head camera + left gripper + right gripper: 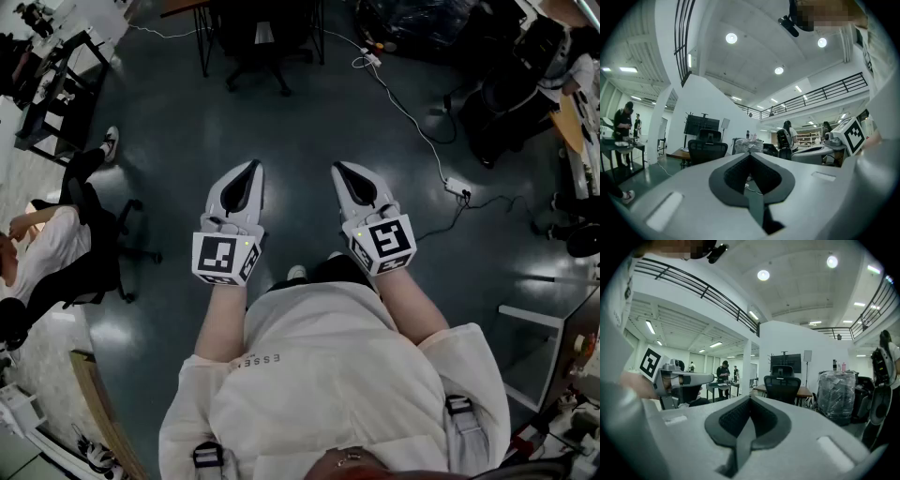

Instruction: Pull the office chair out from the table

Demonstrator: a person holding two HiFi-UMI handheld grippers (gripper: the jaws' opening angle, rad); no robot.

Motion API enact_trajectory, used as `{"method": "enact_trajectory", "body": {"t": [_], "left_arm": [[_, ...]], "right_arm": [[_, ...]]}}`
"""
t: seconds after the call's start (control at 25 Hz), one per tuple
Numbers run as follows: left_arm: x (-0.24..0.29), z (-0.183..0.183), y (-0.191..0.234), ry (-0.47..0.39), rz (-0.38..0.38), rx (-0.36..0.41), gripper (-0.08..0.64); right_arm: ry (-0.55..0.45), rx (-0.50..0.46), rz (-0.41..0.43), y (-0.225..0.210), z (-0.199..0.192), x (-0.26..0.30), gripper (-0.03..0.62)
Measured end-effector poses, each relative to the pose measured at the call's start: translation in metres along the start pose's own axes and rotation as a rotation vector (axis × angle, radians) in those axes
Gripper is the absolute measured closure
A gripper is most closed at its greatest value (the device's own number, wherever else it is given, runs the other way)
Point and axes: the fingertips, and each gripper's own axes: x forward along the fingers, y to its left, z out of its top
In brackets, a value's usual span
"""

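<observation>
The black office chair (pixel 258 42) stands at the far end of the floor, tucked against a wooden table (pixel 183 7). In the left gripper view the chair (pixel 708 149) is well ahead beside the table (pixel 678 153). The right gripper view shows the same chair (pixel 782 386) in front of the table (pixel 805 391). My left gripper (pixel 252 166) and right gripper (pixel 338 168) are held side by side before my body, pointing at the chair and far from it. Both are shut with nothing in them; their pads meet at the left gripper (pixel 750 154) and the right gripper (pixel 750 397).
A seated person (pixel 52 248) on a dark chair is at the left. A cable runs over the floor to a power strip (pixel 457 187) on the right. A dark desk (pixel 56 84) stands far left. A plastic-wrapped bundle (pixel 836 394) sits right of the table.
</observation>
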Motion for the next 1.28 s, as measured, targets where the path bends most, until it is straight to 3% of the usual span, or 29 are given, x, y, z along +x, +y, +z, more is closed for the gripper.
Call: {"method": "enact_trajectory", "body": {"t": [0.44,0.88,1.28], "left_arm": [[0.000,-0.002,0.005,-0.003,0.005,-0.004,0.543],[0.001,-0.003,0.022,-0.007,0.030,-0.027,0.543],[0.044,-0.024,0.053,0.029,0.065,-0.043,0.543]], "right_arm": [[-0.002,-0.001,-0.017,-0.001,-0.001,0.004,0.601],[-0.011,0.064,-0.061,-0.015,-0.002,0.018,0.601],[0.031,0.119,-0.042,-0.052,-0.024,0.068,0.600]]}}
